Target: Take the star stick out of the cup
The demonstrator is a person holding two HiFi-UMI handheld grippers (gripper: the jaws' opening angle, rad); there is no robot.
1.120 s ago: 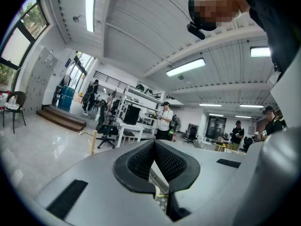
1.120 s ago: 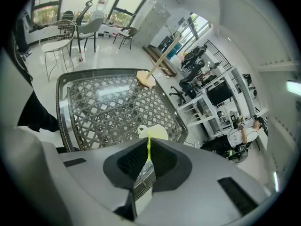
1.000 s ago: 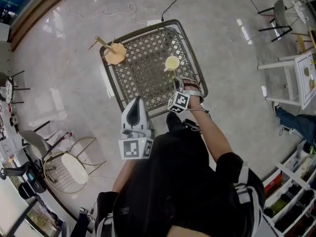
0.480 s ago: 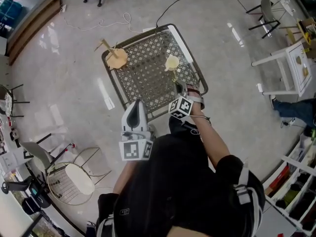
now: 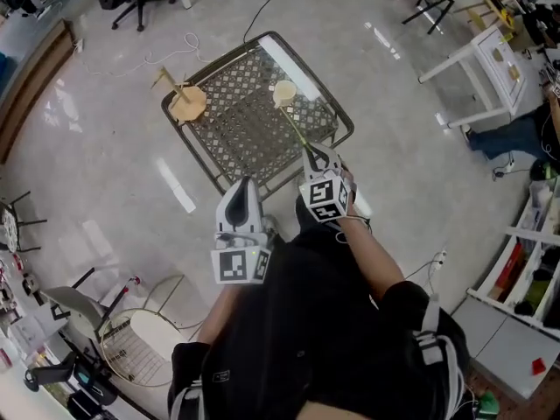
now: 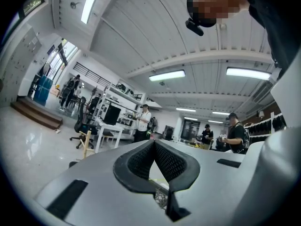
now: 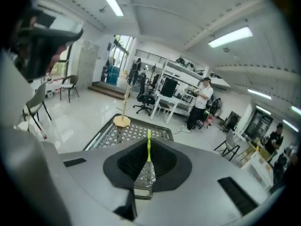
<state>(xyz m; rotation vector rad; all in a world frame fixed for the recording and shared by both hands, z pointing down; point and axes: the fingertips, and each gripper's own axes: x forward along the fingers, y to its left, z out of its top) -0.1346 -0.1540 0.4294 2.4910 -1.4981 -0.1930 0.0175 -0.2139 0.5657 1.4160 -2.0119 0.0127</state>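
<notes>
A pale yellow cup stands on the black metal mesh table, near its right edge. A thin green star stick slants from the cup's rim back to my right gripper, which is shut on its near end. Whether its far end is inside the cup is unclear. In the right gripper view the stick pokes out between the closed jaws of the right gripper, which hide the cup. My left gripper hangs at the table's near edge, shut and empty, as the left gripper also appears in its own view.
A wooden peg stand sits on the table's far left corner and appears as the wooden peg stand in the right gripper view. White furniture stands to the right, a wire chair at lower left, shelves at lower right. People stand in the background.
My right gripper has drawn back from the cup towards the person, bringing the stick along. The head camera has shifted. The left gripper has stayed put.
</notes>
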